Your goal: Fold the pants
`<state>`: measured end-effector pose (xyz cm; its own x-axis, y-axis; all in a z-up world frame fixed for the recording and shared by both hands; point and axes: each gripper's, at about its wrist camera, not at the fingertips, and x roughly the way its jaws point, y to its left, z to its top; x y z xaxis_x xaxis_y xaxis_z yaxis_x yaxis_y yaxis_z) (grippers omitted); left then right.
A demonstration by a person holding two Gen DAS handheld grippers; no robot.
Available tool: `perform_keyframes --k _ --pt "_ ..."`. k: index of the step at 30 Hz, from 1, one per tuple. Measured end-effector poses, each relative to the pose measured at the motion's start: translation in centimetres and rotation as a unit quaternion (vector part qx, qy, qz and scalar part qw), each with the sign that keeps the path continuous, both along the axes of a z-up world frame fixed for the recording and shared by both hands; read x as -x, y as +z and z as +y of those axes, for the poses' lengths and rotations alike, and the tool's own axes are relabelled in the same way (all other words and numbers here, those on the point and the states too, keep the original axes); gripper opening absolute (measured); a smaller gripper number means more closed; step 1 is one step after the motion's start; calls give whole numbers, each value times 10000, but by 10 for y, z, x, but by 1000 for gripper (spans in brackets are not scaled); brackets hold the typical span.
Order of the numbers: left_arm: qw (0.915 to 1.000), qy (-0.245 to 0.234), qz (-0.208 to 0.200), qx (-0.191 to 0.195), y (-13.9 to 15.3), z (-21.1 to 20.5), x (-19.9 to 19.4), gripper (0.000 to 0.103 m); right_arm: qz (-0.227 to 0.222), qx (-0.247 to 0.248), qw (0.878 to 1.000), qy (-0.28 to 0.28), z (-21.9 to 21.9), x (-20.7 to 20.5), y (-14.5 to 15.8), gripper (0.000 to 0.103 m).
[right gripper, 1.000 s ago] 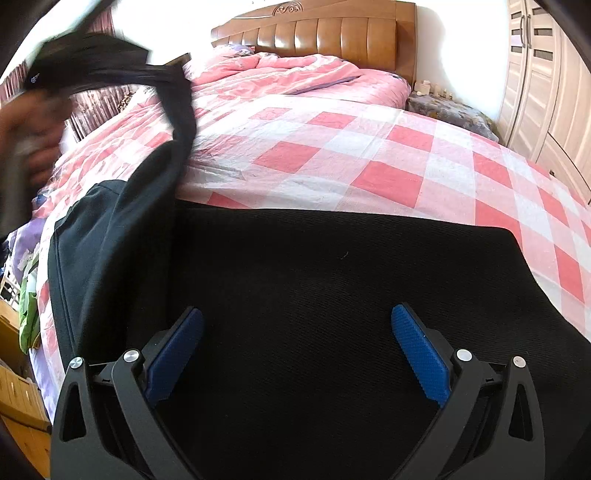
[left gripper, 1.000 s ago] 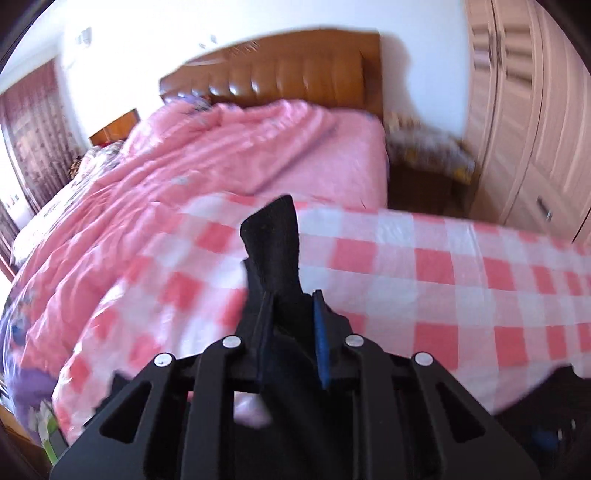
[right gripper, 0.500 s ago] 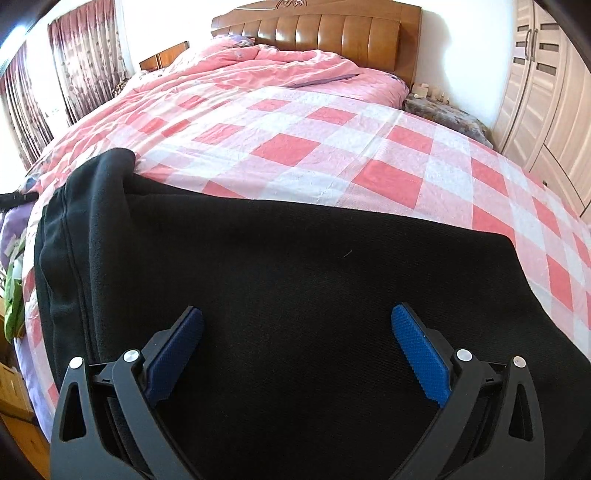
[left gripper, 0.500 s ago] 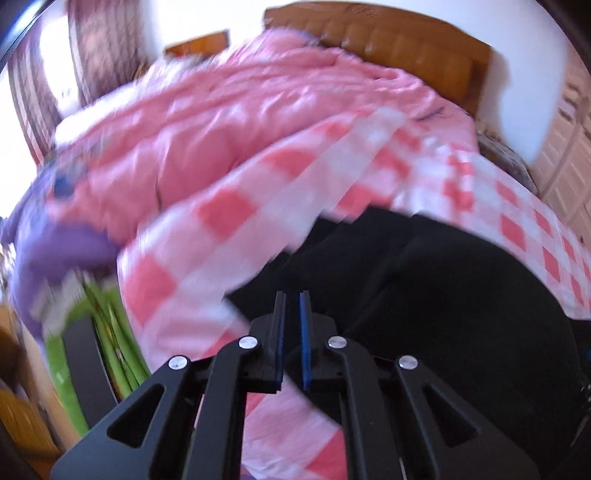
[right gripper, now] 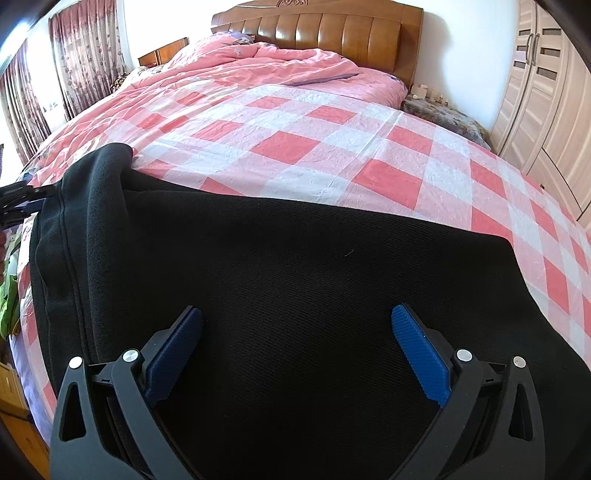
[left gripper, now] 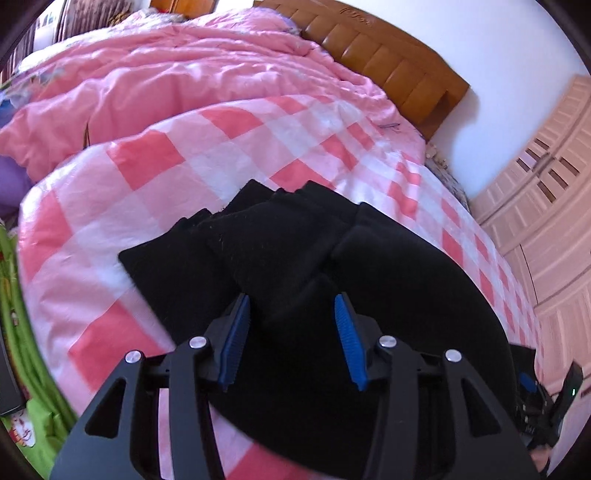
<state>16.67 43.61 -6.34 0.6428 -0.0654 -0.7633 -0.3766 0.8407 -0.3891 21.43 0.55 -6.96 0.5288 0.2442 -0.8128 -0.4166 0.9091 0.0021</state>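
Pants: black pants (right gripper: 295,280) lie folded flat on the checked sheet (right gripper: 288,144) at the near end of the bed (right gripper: 317,33), filling my 6 o'clock.
Left jaws: my left gripper (left gripper: 291,328) has just been opening; the jaws stand partly apart over a bunched fold, pads clear of the cloth.
Right jaws: my right gripper (right gripper: 295,354) is spread wide above the fabric, gripping nothing.
Beyond: pink quilt (left gripper: 177,74) at 11 o'clock, wardrobe (right gripper: 546,85) at 2 o'clock.

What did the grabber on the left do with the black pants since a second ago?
The left gripper carried a leg of the black fabric pants down onto the rest, and its jaws have just been opening, letting go. The right gripper stayed open over the pants on the pink checked sheet.
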Motion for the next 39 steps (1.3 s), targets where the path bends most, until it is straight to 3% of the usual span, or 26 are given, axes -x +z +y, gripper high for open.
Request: perform_keyframes --k 6,9,12,14,15,16,21,26,30,32,36,39 --pt "9999 34 25 -127 3 1 -7 23 -86 -91 9998 123 2 6 10 99" --pt "9988 -31 -72 -487 15 -7 0 17 -295 -570 9955 691 18 35 33 99" --pt "9953 15 -368 -897 41 -18 13 16 -610 -621 9795 1815 58 79 49 96" --pt "9936 44 -571 -970 56 -21 18 16 -566 -508 9692 2341 81 95 44 84" --pt "9928 41 -688 -976 66 -21 23 16 -550 -415 9648 2537 92 102 40 65" --pt "9923 22 -752 -980 74 -22 26 16 -510 -278 9606 2719 106 108 33 55" --pt "9916 -156 -761 -1037 97 -22 27 16 -238 -123 9558 2929 128 106 11 55" --pt "9899 -298 -959 -999 114 -26 28 16 -379 160 9563 2894 129 109 5 51" --pt "9877 -309 -1056 -1112 125 -30 27 16 -736 545 9528 2894 133 120 9 22" --pt "9871 -248 -1055 -1175 125 -28 30 16 -779 359 9541 2871 128 123 22 18" --pt "9884 -50 -861 -1247 112 -12 41 16 -828 142 9521 2941 127 133 41 17" --pt "9941 81 -217 -1061 62 9 36 16 -568 196 9523 2992 133 129 26 17"
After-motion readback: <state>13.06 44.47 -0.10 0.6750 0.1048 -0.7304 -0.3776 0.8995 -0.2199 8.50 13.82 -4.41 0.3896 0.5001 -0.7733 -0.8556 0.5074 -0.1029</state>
